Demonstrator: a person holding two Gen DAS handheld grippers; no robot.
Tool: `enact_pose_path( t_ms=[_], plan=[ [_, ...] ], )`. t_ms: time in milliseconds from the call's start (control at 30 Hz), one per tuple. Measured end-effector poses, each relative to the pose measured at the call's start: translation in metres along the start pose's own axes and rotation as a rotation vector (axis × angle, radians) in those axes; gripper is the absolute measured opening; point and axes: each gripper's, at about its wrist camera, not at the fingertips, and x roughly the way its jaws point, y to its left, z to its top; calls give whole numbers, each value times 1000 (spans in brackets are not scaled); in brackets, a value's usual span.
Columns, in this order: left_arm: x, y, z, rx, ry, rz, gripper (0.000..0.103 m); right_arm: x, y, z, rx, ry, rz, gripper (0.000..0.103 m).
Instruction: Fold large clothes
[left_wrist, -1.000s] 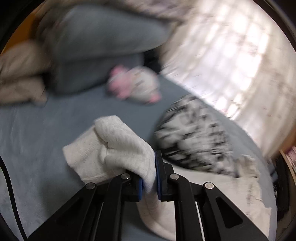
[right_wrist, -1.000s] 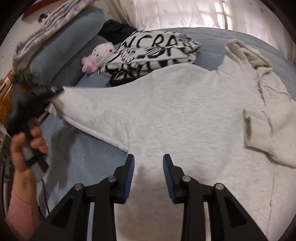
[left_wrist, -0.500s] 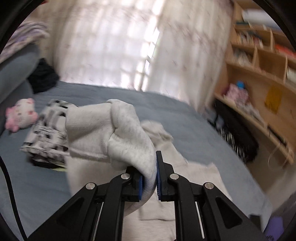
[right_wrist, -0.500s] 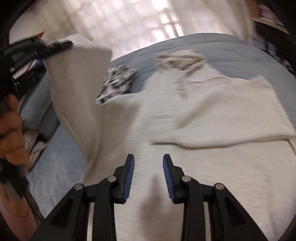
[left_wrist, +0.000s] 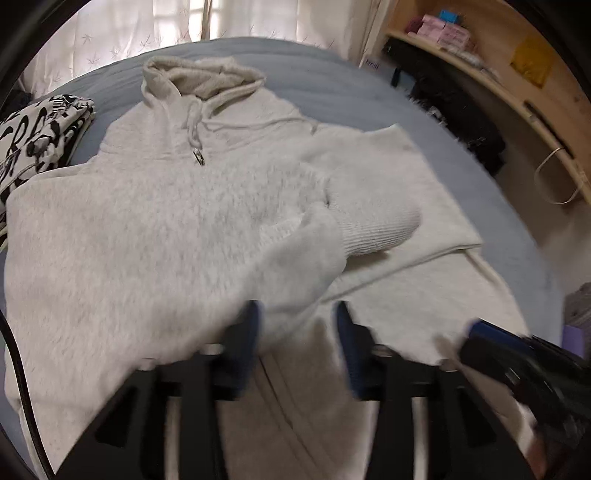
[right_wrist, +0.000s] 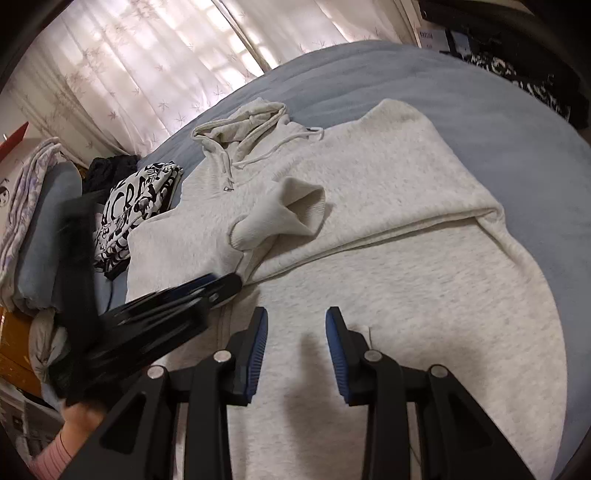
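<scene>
A light grey hoodie (left_wrist: 155, 229) lies spread on the blue bed, hood (left_wrist: 199, 74) at the far end. Both sleeves are folded across its chest, their ribbed cuffs (right_wrist: 295, 210) meeting in the middle. My left gripper (left_wrist: 297, 332) is open just behind the left sleeve's cuff (left_wrist: 306, 258), which lies loose on the body. It also shows in the right wrist view (right_wrist: 221, 284), at the sleeve's edge. My right gripper (right_wrist: 295, 339) is open and empty, low over the hoodie's lower body (right_wrist: 406, 314).
A folded black-and-white patterned garment (right_wrist: 136, 206) lies left of the hoodie. Grey pillows (right_wrist: 44, 229) are stacked at the far left. Curtains (right_wrist: 147, 74) hang behind the bed. Wooden shelves (left_wrist: 498, 74) and dark items stand on the right.
My left gripper carried the left sleeve across the hoodie's chest, laid it down and opened. My right gripper stayed open over the lower body.
</scene>
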Motion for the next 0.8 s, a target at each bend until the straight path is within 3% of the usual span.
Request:
enact_pose_path(
  t_ms=[33,67,167,267,367,533,633,800],
  plan=[
    [-10,5,-2,-8,-18,-5,67,1,-4,0,15,7,14,34],
    [-20,9,-6,-17,-41,-6,70,3,-7,2,34,13,28,35],
    [-51,26,-14,-49,-94,25,71,11,-18,10,100,24,64,35],
    [-72,56,-32,-132,-93,63,71,17,-32,16,171,34,77,35],
    [-82,93,-52,-255,-75,51,71,19,-51,22,251,40,71,35],
    [-91,147,-77,-426,-98,43,71,8,-104,38,424,-16,25,36],
    [-91,169,-85,-512,-123,36,71,8,-131,44,509,-26,9,41],
    [-82,183,-80,-566,-153,49,71,25,-154,54,593,-25,13,41]
  ],
)
